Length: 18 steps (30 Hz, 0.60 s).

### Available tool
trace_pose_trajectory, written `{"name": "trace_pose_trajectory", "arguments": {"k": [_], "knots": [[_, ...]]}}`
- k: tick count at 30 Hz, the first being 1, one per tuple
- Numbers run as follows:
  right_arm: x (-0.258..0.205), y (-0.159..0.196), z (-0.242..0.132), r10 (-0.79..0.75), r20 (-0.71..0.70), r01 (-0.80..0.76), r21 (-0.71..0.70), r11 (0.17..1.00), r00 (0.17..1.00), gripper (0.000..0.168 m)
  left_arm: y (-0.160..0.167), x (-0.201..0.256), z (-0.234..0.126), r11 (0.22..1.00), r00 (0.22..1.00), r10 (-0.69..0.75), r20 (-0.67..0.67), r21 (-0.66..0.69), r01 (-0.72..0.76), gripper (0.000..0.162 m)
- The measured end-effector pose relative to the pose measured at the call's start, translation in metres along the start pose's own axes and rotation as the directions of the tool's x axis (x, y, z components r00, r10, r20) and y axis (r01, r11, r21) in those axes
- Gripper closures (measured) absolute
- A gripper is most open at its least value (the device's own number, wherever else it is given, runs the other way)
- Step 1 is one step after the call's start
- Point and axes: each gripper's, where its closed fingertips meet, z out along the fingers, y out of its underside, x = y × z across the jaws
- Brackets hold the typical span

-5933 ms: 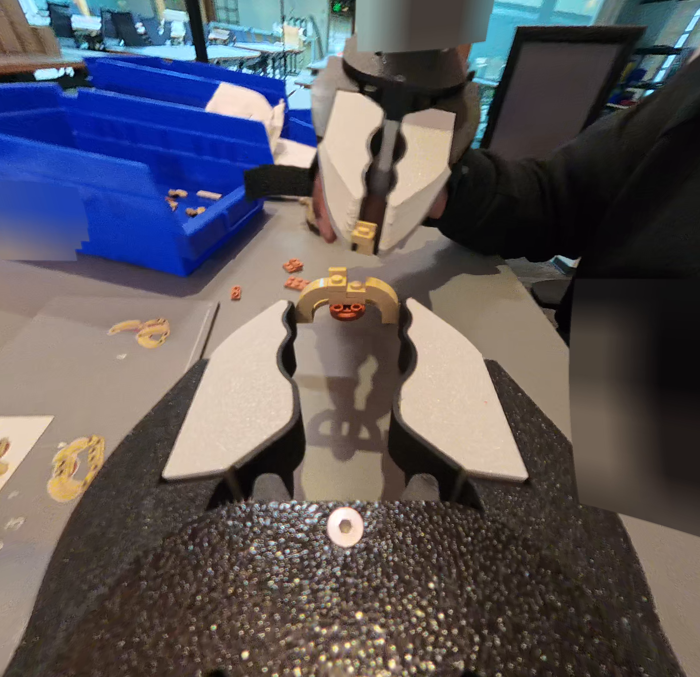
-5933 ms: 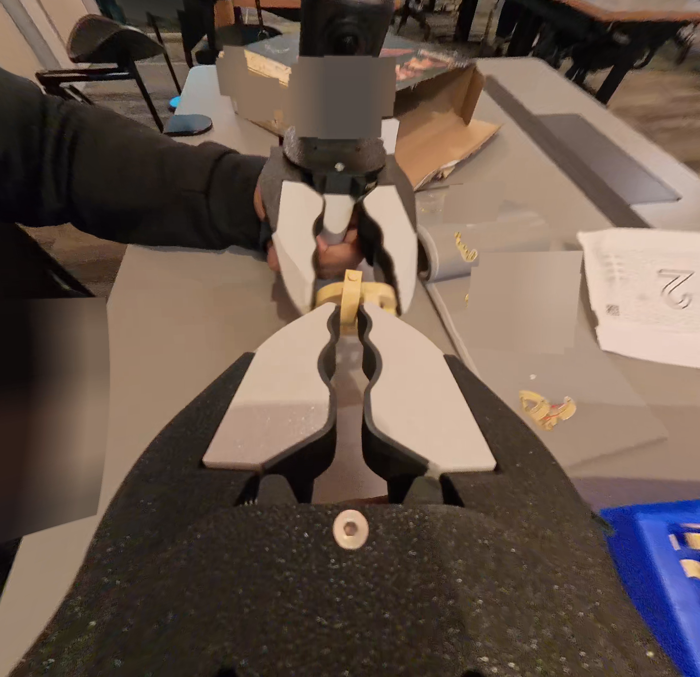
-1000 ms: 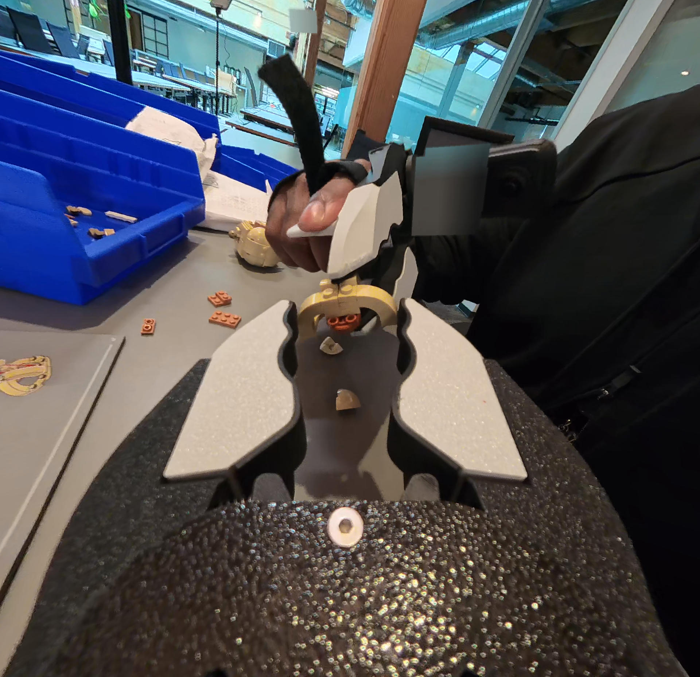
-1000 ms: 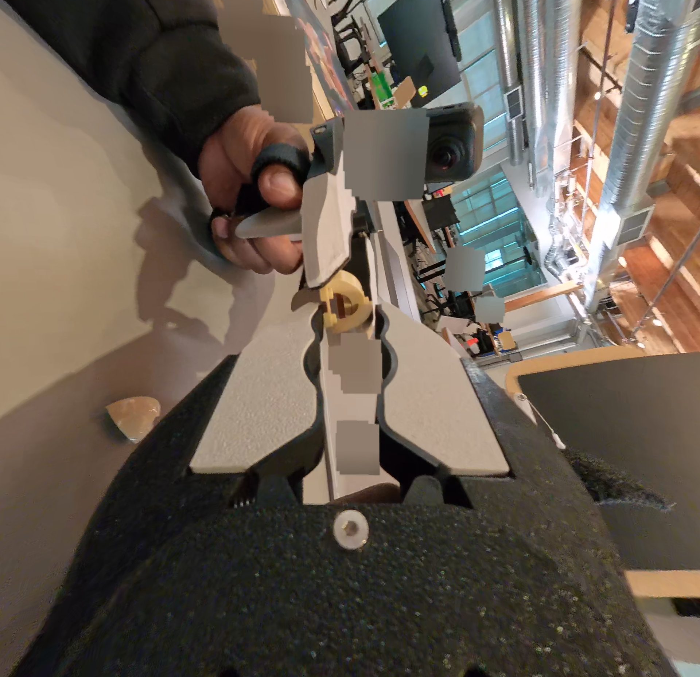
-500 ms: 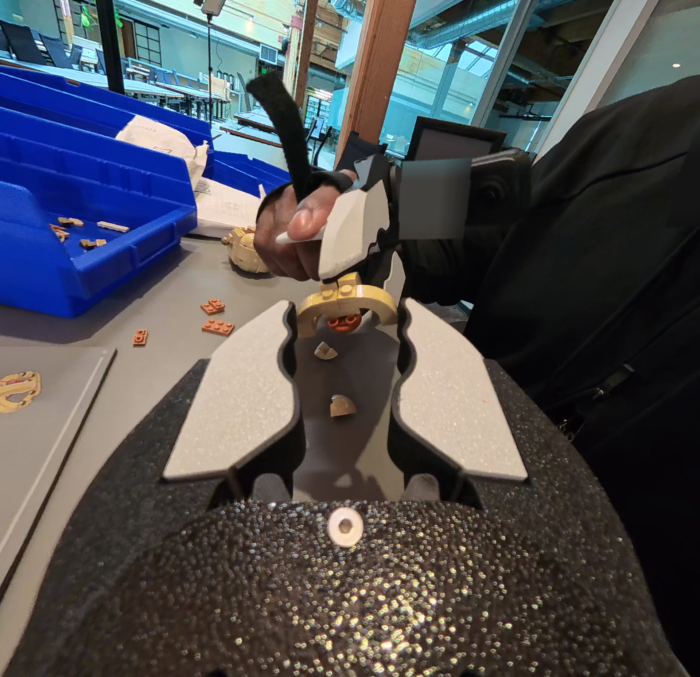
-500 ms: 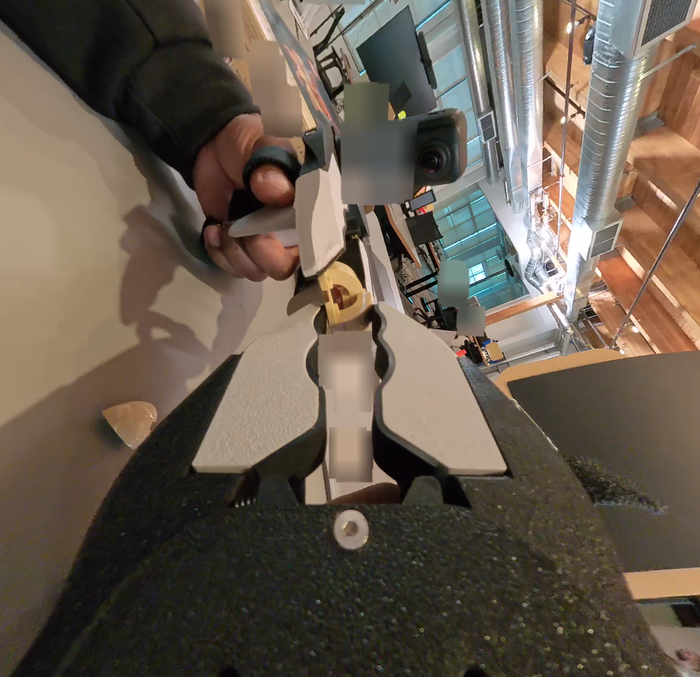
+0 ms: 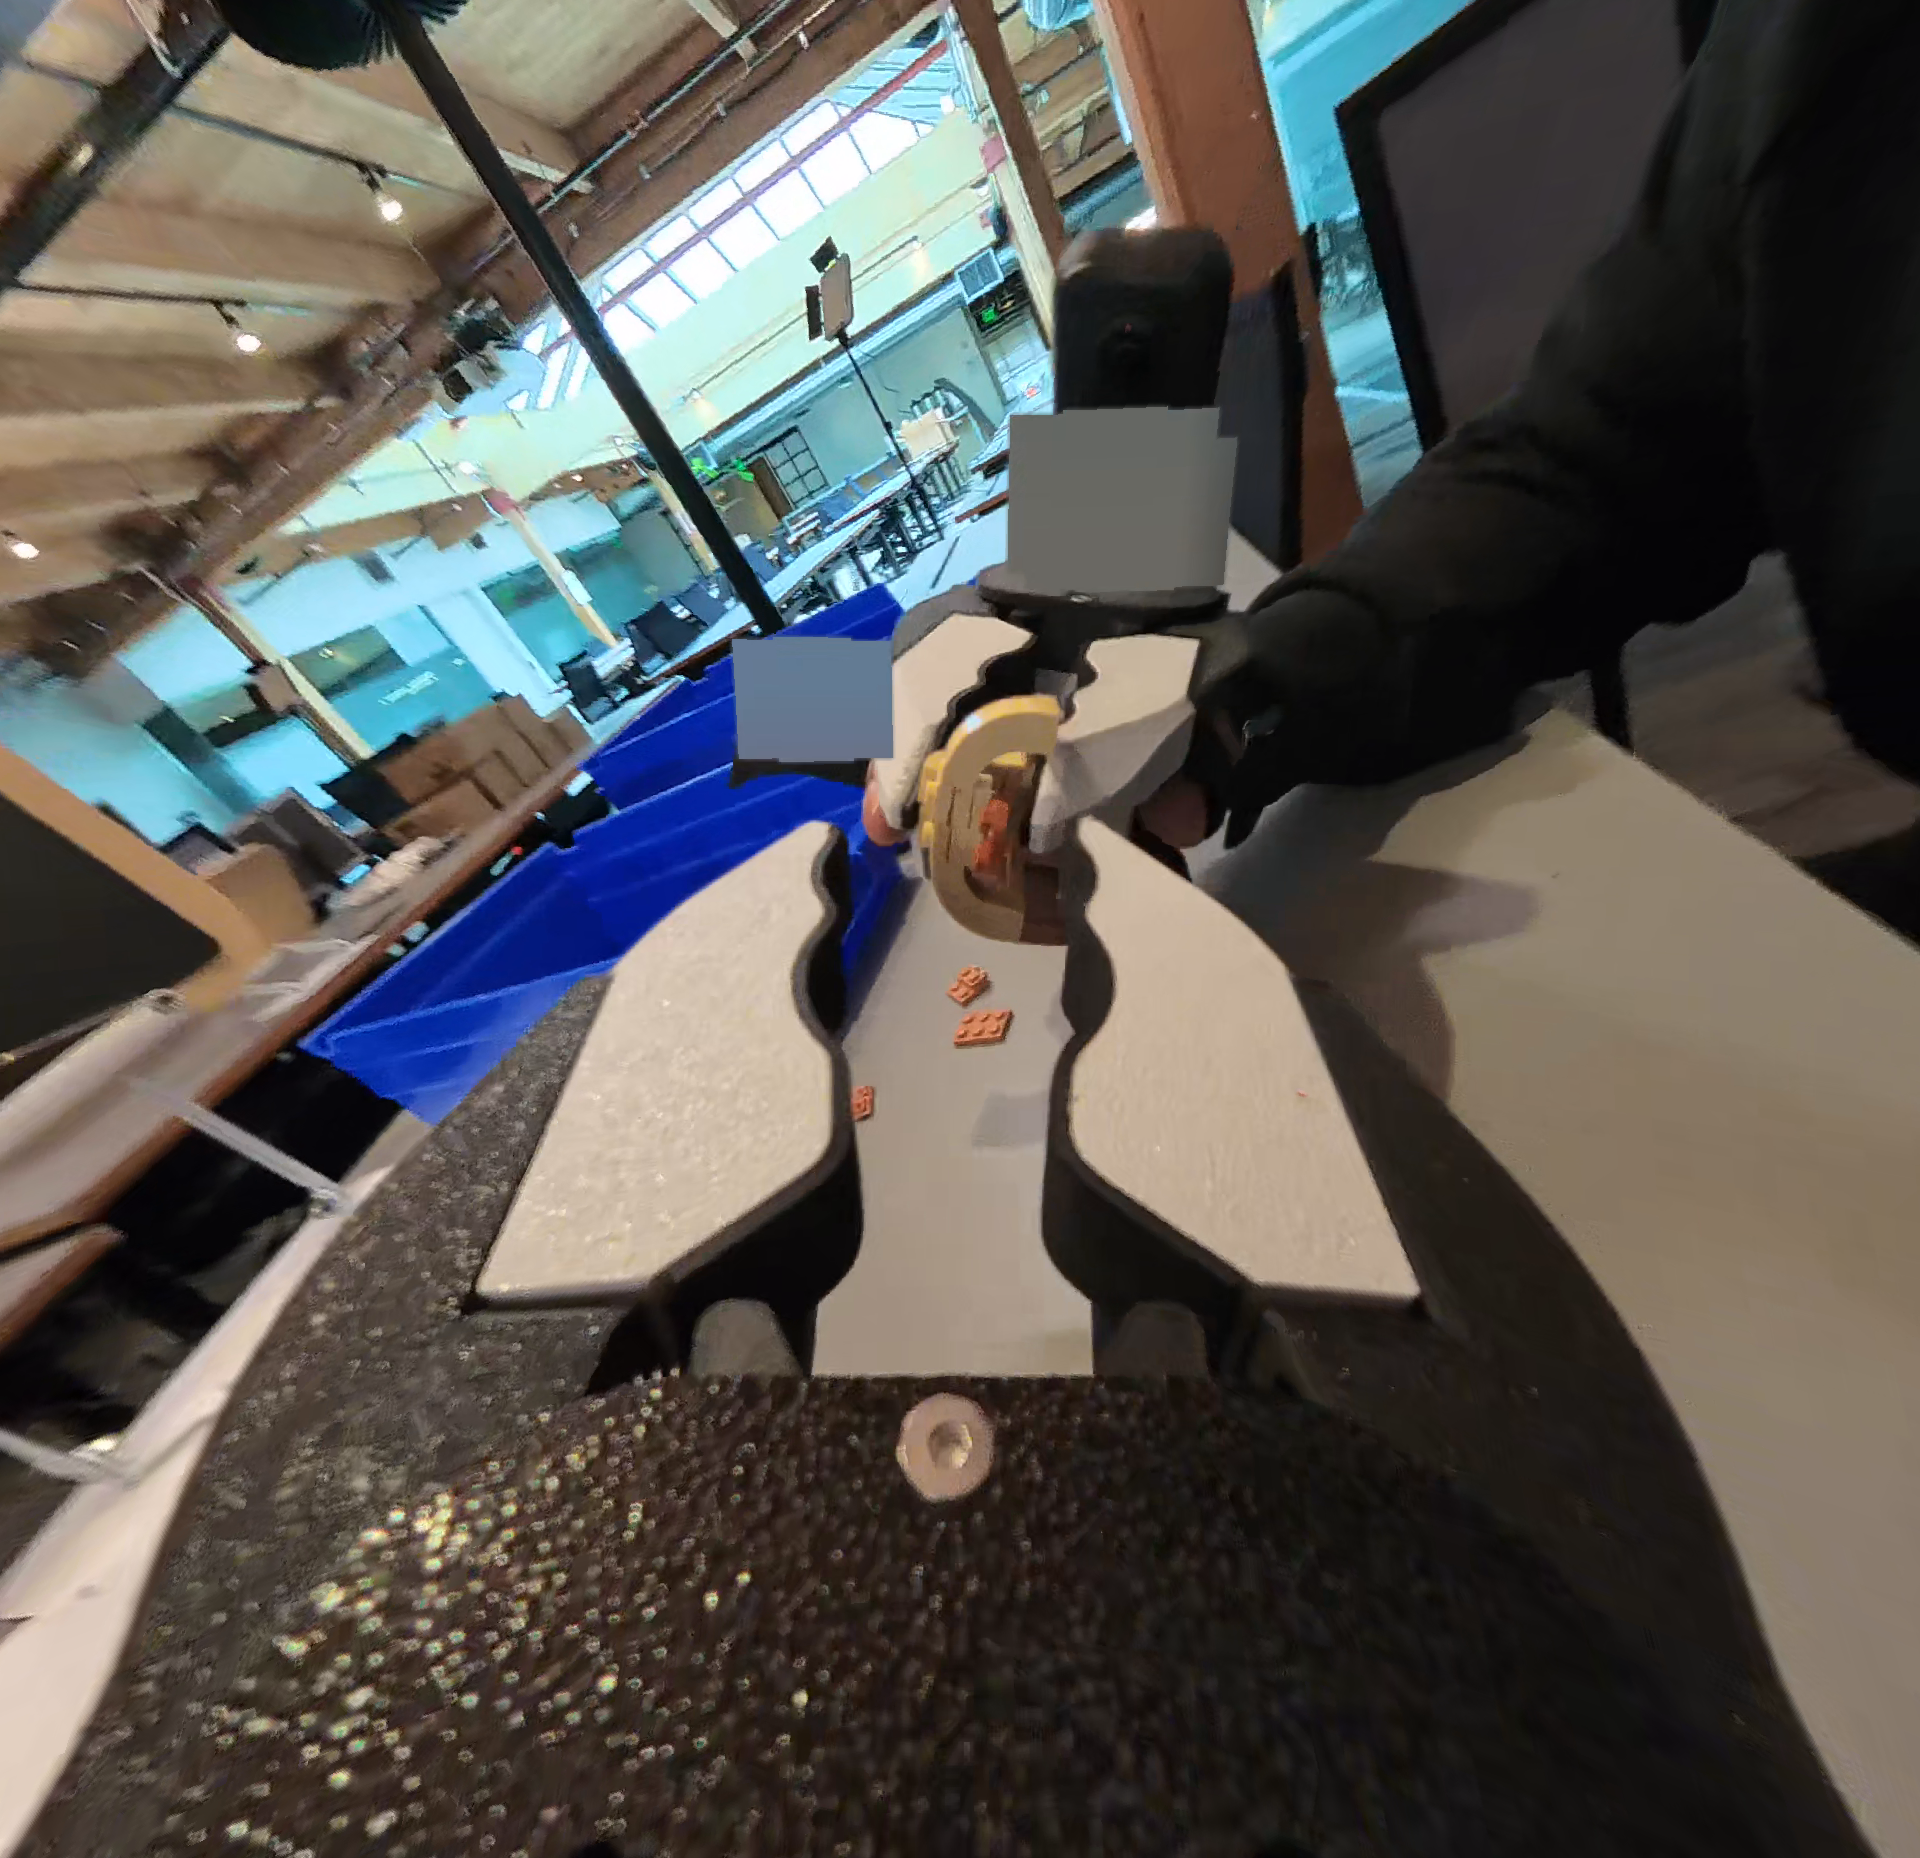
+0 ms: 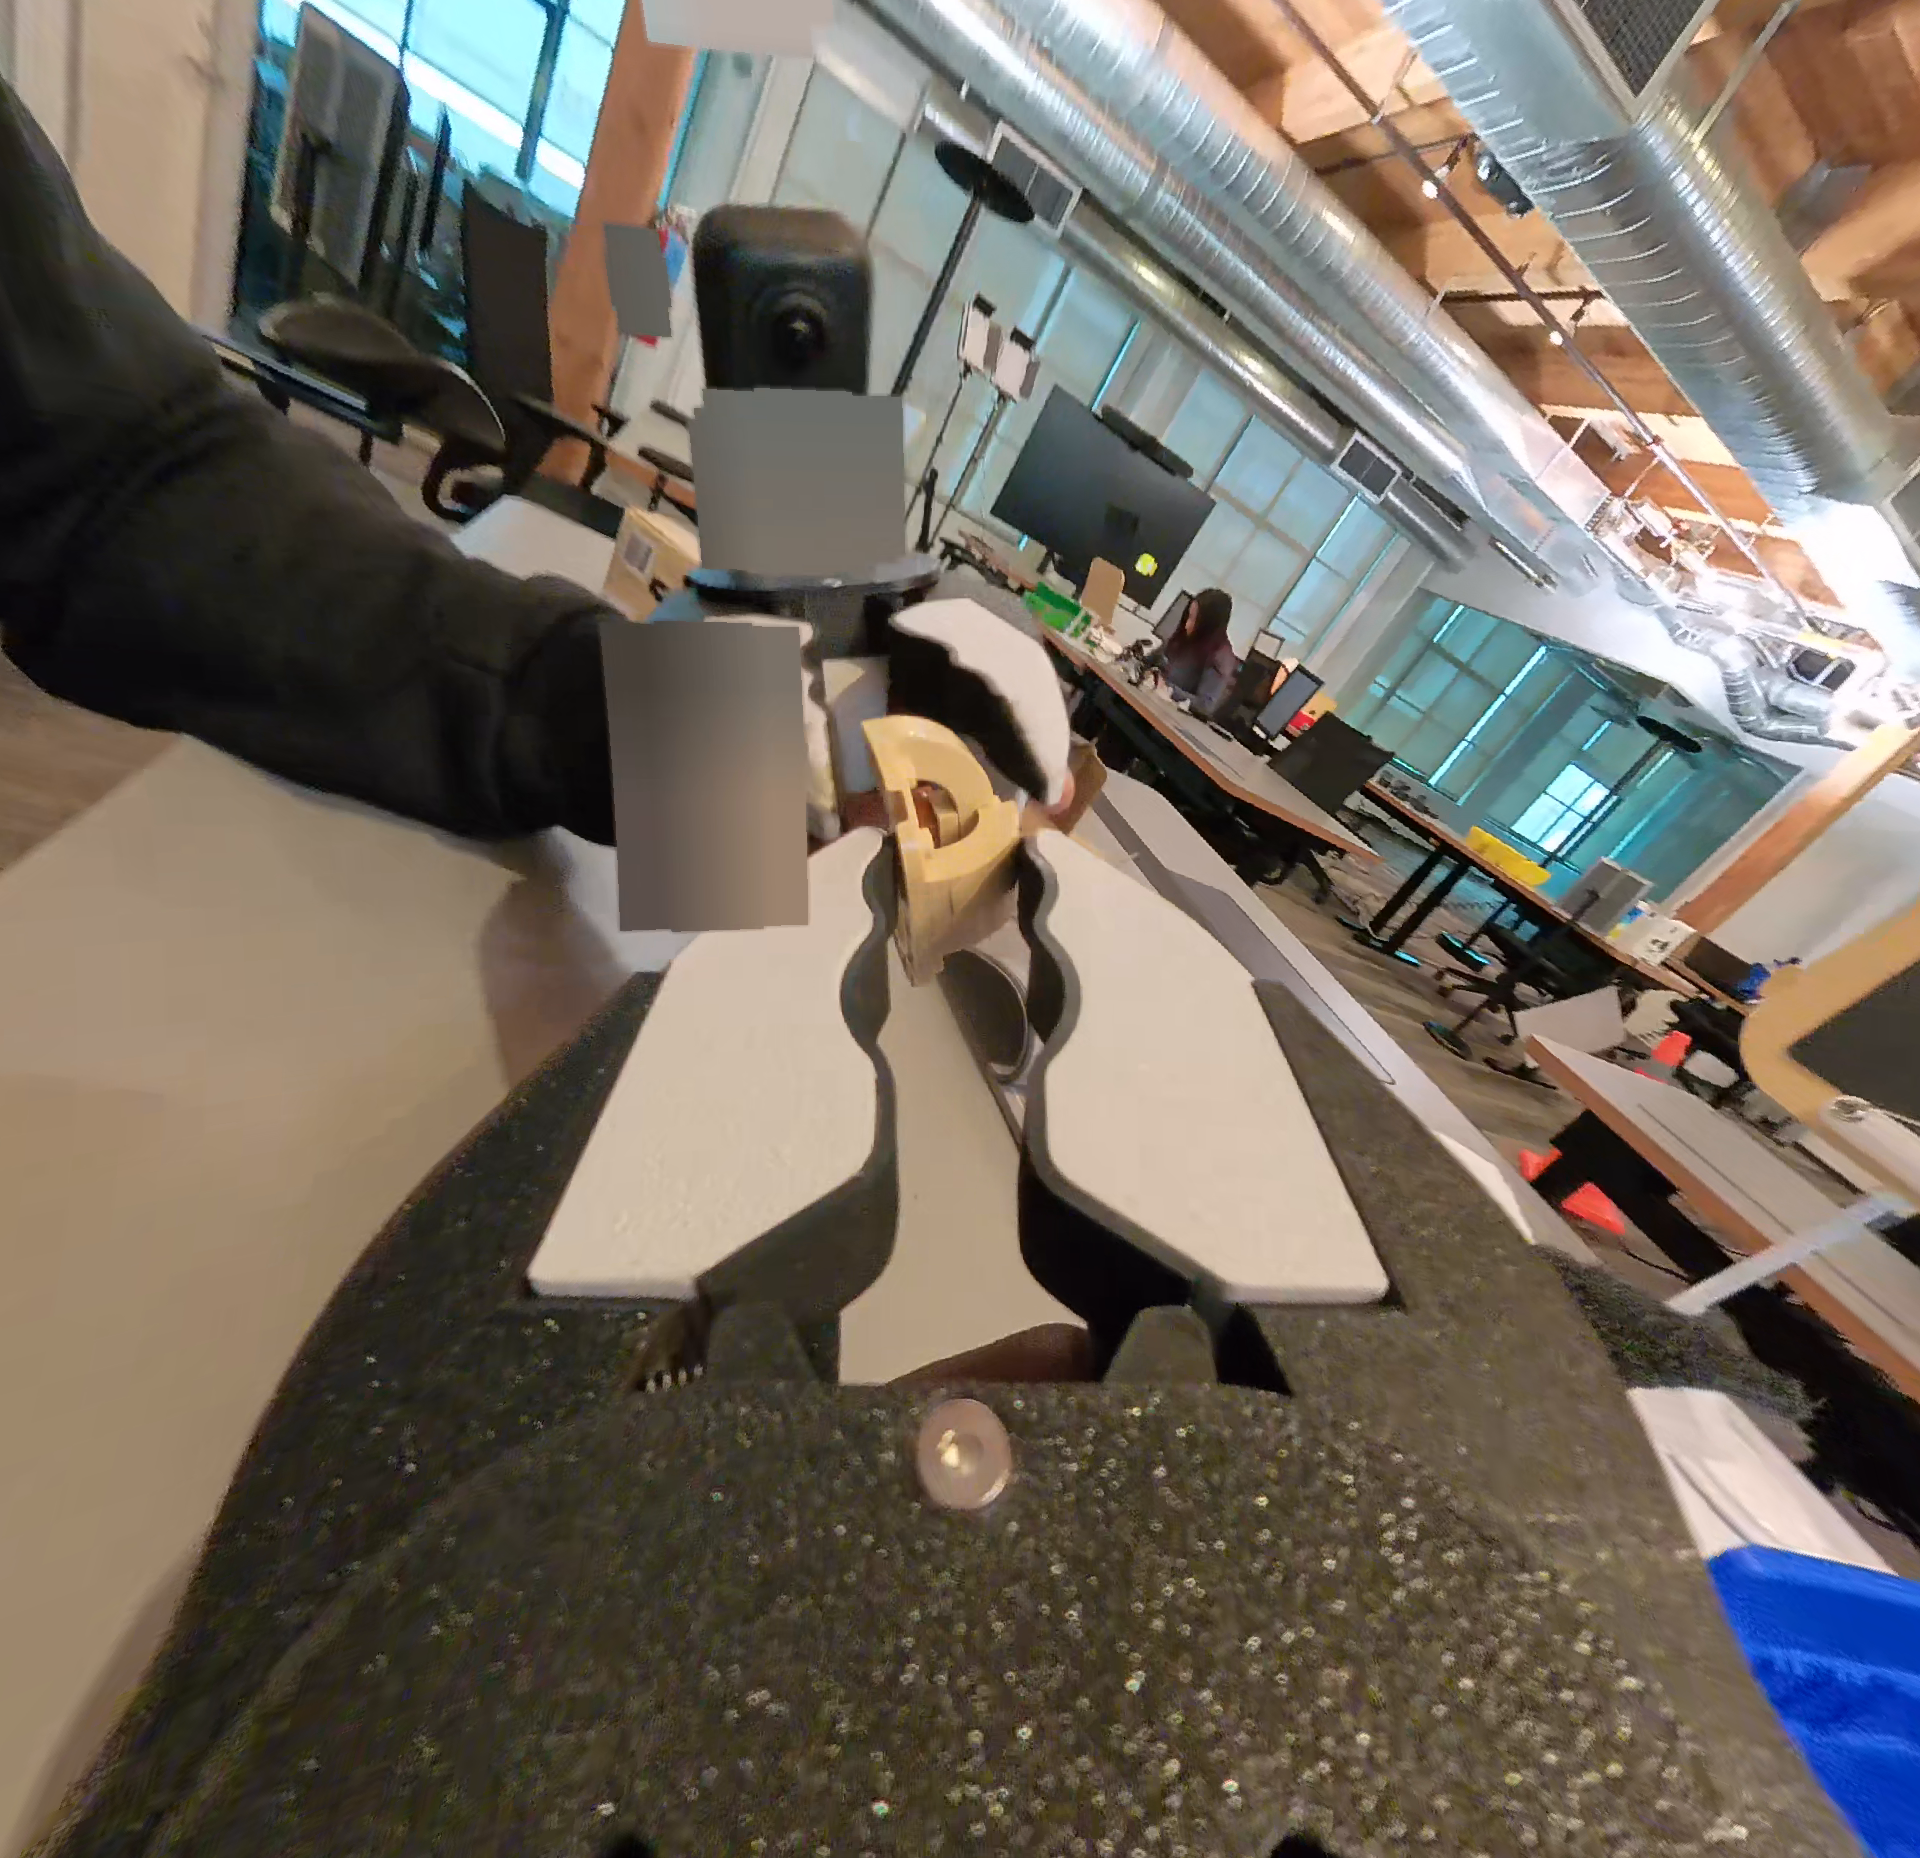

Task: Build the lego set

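A tan arch-shaped lego assembly (image 7: 951,800) with small orange-brown parts inside hangs in the air above the grey table (image 7: 1558,1029). My right gripper (image 8: 951,858) is shut on the arch (image 8: 935,873), which sits between its tips. In the left wrist view the right gripper (image 7: 987,785) comes from the far side and clamps the arch. My left gripper (image 7: 956,852) has its jaws apart. The arch leans by its right finger, and a gap shows at its left finger. The left gripper (image 8: 935,769) faces me in the right wrist view, partly hidden by a blur patch.
Three small orange-brown plates (image 7: 982,1027) lie on the table under the left gripper. Blue bins (image 7: 582,935) stand at the left. A blue bin corner (image 8: 1849,1683) shows at the lower right. A dark round ring (image 8: 987,1008) lies on the table below the arch. My left and right fingertips are right by each other.
Both grippers have turned, and both views have rolled. The arch spanned the left fingertips before. Now it stands on end in the left view, clear of the left finger.
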Motion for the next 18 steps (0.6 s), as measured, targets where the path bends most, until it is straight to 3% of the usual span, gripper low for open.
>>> {"name": "trace_pose_trajectory", "arguments": {"k": [5, 18], "knots": [[-0.0027, -0.0027, 0.0010, 0.025, 0.009, -0.025, 0.026, 0.999, 1.000, 0.147, -0.0001, 0.0059, 0.0036, 0.992, 0.992, 0.122, 0.022, -0.018, -0.122, 0.137], [-0.0095, -0.0036, 0.0007, 0.037, 0.056, -0.039, 0.036, 0.999, 0.998, 0.147, -0.0009, 0.0113, 0.0027, 0.982, 0.982, 0.188, -0.004, -0.032, -0.188, 0.134]]}}
